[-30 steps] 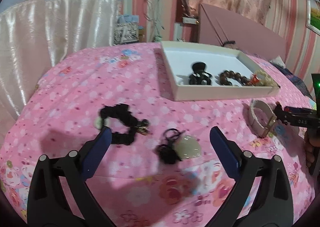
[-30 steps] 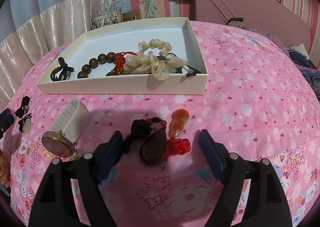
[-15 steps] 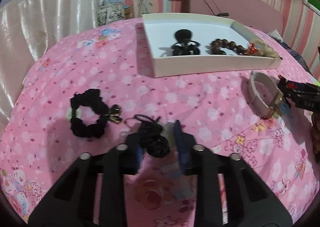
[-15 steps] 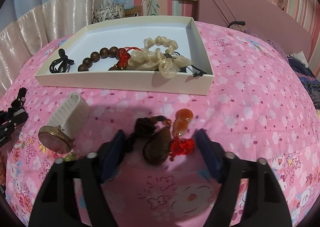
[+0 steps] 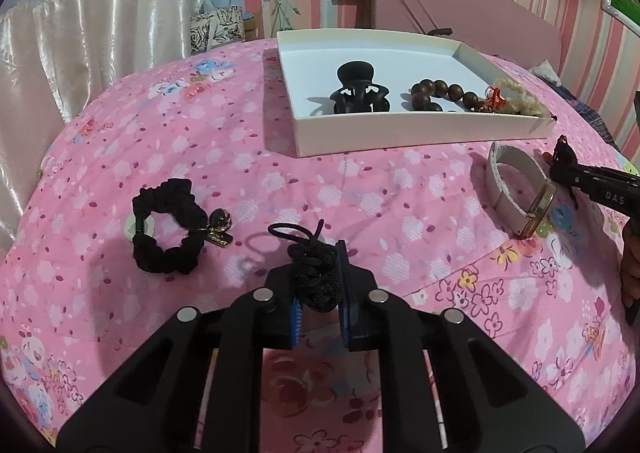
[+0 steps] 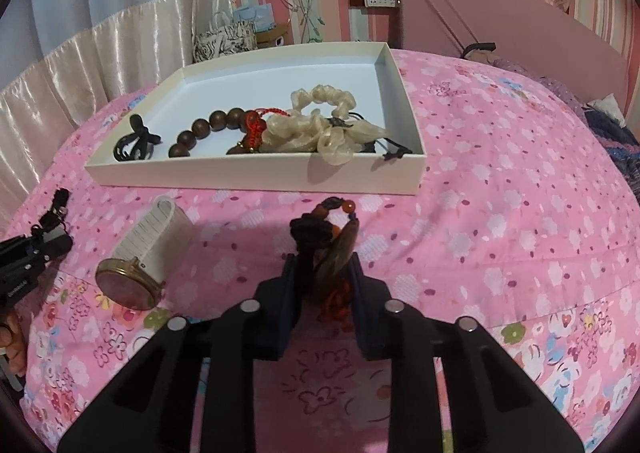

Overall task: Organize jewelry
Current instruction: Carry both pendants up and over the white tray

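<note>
In the left wrist view my left gripper (image 5: 318, 253) has its jaws closing, and the pads press on a black knotted cord ornament (image 5: 316, 281) on the pink bedspread. My right gripper (image 6: 322, 261) is closing too, its pads squeezing a brown pendant with red beads and tassel (image 6: 340, 245). Just beyond both stands the white tray (image 5: 400, 129), holding a black hair claw (image 5: 358, 91), a wooden bead bracelet (image 5: 436, 91) and a cream scrunchie (image 6: 320, 125). A black scrunchie (image 5: 168, 229) lies left of my left gripper. A white-strapped watch (image 6: 136, 257) lies between the two grippers.
The bed's flowered pink cover (image 5: 360, 193) slopes away on all sides. A pink headboard (image 6: 500, 13) rises behind the tray (image 6: 240, 175). Satin curtains (image 5: 80, 53) hang at the left, with bags and a socket with cables at the far wall.
Both grippers went from wide open to closed on their ornaments. The left one moved forward and down over the black knotted cord; the right one stayed in place.
</note>
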`<move>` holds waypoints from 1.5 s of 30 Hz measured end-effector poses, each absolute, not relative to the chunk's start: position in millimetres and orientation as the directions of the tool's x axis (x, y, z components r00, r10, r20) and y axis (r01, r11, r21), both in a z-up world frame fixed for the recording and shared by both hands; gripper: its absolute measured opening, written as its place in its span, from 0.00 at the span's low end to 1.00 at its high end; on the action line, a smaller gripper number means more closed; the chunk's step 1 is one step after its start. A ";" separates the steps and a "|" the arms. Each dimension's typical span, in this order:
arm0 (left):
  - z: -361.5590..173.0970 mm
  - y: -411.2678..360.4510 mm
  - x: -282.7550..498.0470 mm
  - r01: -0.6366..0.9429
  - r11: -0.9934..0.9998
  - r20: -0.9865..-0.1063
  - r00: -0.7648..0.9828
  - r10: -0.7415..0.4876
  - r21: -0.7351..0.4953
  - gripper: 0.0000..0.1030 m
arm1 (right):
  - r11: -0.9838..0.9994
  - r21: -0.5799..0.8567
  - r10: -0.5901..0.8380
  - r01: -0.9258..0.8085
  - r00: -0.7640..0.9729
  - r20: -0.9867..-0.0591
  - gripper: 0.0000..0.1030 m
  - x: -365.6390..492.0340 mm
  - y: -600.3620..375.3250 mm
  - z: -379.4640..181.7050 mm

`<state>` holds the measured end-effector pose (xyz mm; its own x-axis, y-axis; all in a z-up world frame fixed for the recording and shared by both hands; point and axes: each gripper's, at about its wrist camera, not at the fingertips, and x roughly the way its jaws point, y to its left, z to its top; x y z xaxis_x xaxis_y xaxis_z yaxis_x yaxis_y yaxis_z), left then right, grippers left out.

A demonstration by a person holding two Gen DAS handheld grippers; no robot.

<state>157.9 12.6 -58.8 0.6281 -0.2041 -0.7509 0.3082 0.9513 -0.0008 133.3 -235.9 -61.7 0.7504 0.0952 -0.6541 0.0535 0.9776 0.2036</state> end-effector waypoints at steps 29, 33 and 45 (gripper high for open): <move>-5.0 20.7 148.1 0.269 0.960 -0.618 0.744 -0.254 -0.070 0.10 | 0.930 0.359 0.251 -0.081 0.855 -0.455 0.18 99.8 -252.3 -24.4; 22.5 -5.3 157.5 0.300 0.953 -0.585 0.768 -0.260 -0.029 0.10 | 0.937 0.336 0.248 -0.101 0.867 -0.432 0.18 97.3 -257.4 -0.5; 39.3 -66.8 215.1 0.336 0.942 -0.568 0.771 -0.287 -0.019 0.10 | 0.963 0.252 0.200 -0.092 0.871 -0.448 0.18 150.9 -262.6 32.4</move>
<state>215.1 -66.8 39.3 0.7712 -0.2868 -0.5684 0.3362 0.9416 -0.0190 150.9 -262.6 32.4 0.8713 0.2002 -0.4481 -0.0919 0.9635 0.2516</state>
